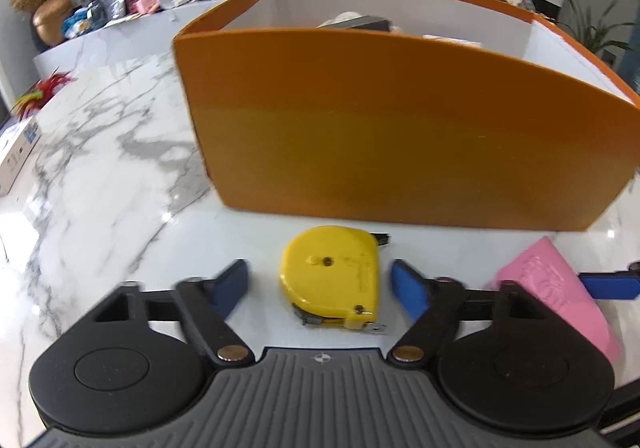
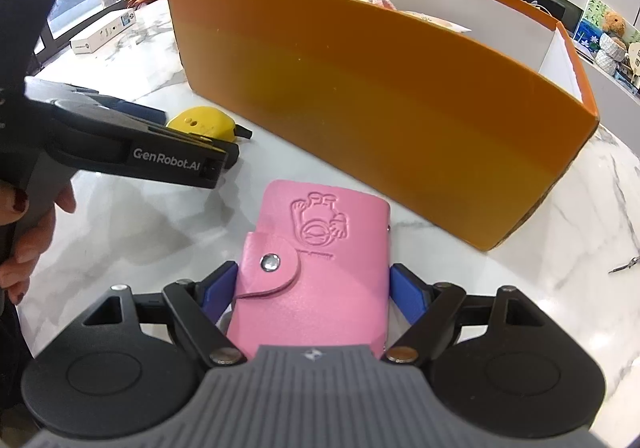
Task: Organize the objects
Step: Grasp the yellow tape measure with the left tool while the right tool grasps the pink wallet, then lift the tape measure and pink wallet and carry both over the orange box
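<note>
A yellow tape measure lies flat on the marble table in front of the orange box. My left gripper is open, one blue finger on each side of the tape measure with a gap on both sides. In the right wrist view a pink snap wallet lies between the blue fingers of my right gripper. The jaws stand at the wallet's two edges, seemingly touching; whether they squeeze it I cannot tell. The tape measure and orange box also show there. The wallet shows at the left view's right edge.
The orange box holds several items behind its wall. A white carton lies at the table's far left. A small metal tool lies at the right. The left gripper's body shows at left. A cluttered counter runs behind.
</note>
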`<state>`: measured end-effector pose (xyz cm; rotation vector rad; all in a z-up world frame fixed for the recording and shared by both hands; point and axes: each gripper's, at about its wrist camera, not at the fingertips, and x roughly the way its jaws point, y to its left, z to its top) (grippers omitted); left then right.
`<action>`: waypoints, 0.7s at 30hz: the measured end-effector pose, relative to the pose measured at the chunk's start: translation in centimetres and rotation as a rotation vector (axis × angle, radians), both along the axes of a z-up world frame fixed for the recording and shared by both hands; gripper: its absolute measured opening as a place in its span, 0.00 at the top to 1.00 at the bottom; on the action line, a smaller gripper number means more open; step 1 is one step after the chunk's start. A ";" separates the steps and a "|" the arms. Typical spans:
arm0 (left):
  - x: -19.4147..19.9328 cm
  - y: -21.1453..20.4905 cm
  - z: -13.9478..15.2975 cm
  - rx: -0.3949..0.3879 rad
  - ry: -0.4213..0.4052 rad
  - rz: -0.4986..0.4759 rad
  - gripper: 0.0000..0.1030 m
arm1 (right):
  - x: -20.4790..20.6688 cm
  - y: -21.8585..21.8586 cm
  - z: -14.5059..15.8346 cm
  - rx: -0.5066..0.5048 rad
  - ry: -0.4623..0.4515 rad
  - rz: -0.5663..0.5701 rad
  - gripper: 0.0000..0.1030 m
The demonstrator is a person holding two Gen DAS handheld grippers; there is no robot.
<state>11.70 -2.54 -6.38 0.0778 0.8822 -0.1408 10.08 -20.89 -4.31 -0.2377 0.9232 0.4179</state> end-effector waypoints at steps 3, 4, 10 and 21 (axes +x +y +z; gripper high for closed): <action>-0.2 -0.5 0.1 0.005 -0.007 -0.021 0.37 | 0.0 0.0 0.0 0.000 0.000 0.000 0.21; -0.3 -0.6 0.0 0.006 -0.009 -0.026 0.41 | 0.0 0.0 0.0 0.000 0.000 0.000 0.21; -0.4 -1.1 0.3 0.013 0.009 -0.043 0.44 | 0.0 0.1 0.0 -0.001 -0.001 0.000 0.21; -0.7 -1.2 1.1 0.033 0.016 -0.066 0.44 | -0.3 -0.5 0.7 0.001 -0.004 -0.019 0.23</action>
